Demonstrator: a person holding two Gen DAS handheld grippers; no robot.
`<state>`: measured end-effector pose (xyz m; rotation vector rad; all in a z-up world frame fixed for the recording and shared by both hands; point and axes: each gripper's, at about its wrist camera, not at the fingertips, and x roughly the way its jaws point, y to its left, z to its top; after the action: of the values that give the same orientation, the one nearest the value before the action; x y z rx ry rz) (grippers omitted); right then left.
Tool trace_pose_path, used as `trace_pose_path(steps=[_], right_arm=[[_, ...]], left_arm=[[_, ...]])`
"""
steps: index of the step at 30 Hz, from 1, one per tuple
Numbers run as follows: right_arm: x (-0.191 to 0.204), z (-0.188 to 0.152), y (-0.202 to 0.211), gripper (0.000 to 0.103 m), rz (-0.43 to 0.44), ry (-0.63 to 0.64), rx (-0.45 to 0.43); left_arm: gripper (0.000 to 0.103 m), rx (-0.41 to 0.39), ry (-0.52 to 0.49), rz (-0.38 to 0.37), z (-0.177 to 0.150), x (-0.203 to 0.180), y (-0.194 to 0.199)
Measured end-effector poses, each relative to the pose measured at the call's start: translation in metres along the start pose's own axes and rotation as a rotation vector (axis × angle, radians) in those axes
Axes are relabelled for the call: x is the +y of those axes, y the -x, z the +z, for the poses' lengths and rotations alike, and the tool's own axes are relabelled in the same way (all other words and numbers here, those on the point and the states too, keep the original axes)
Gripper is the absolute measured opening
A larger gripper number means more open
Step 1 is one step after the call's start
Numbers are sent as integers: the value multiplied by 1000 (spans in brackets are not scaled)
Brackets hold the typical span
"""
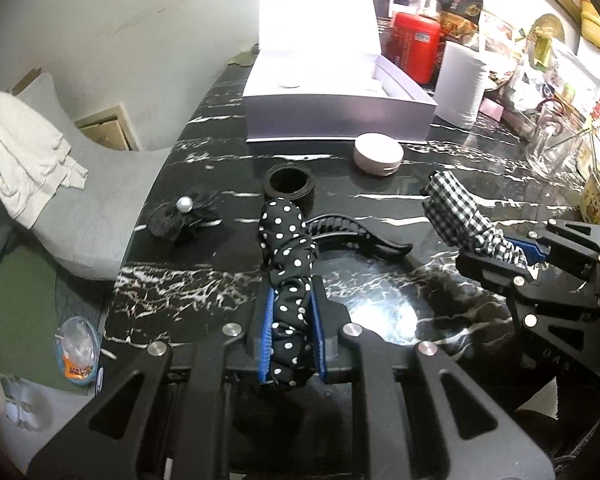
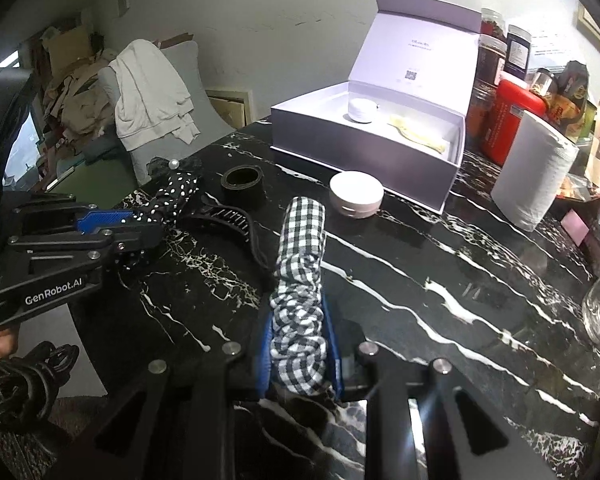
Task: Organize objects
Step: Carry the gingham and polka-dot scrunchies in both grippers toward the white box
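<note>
Nearest the lens, our left tongs (image 1: 291, 334) are clenched on a dotted scrunchie (image 1: 288, 264), which rises clear of the surface (image 1: 380, 312). Our right tongs (image 2: 300, 350) are likewise clenched on a checked scrunchie (image 2: 300, 264); each pair also shows in the other view, off to the side. We judge that the step in hand is the carry: both scrunchies are lifted and neither is yet stowed.

Just beyond the tongs lies a black claw clip (image 2: 230, 220) on the surface. Past it stand a black ring (image 2: 242, 184), a black bow with a pearl (image 1: 182, 216) and a round pink case (image 2: 356, 195), all apart from one another.

Farther still sits the open white box (image 2: 360, 152), lid upright, with a white disc (image 2: 362, 110) and a yellow item (image 2: 418, 134) inside. We take this box as the likely goal; the next move would call for a forward reach over the clip and case, then release above a bare part of the box floor, one pair of tongs at a time to avoid a clash.

Count: two scrunchies, one clip, one ring, one bow, one pink case, one box. Behind it stand a paper roll (image 2: 534, 172) and a red canister (image 2: 510, 126).
</note>
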<state>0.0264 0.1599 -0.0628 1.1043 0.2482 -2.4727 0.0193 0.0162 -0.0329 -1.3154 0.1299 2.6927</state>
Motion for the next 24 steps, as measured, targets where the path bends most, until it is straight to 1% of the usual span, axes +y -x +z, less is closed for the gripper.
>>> trace_pose_path(steps=[13,19,24], right_arm=[[-17,-3,11,22,-50,-52,-6],[-27,4,11,22,-58,-57,-4],[-37,17,7,22,-65,-53,-4]], left_arm=[[15,-25,-105,-56,27,-28,-7],[15,-21,-125,-81,44,-35,-16],[15,-28,-139,-93,62,-37,-23]])
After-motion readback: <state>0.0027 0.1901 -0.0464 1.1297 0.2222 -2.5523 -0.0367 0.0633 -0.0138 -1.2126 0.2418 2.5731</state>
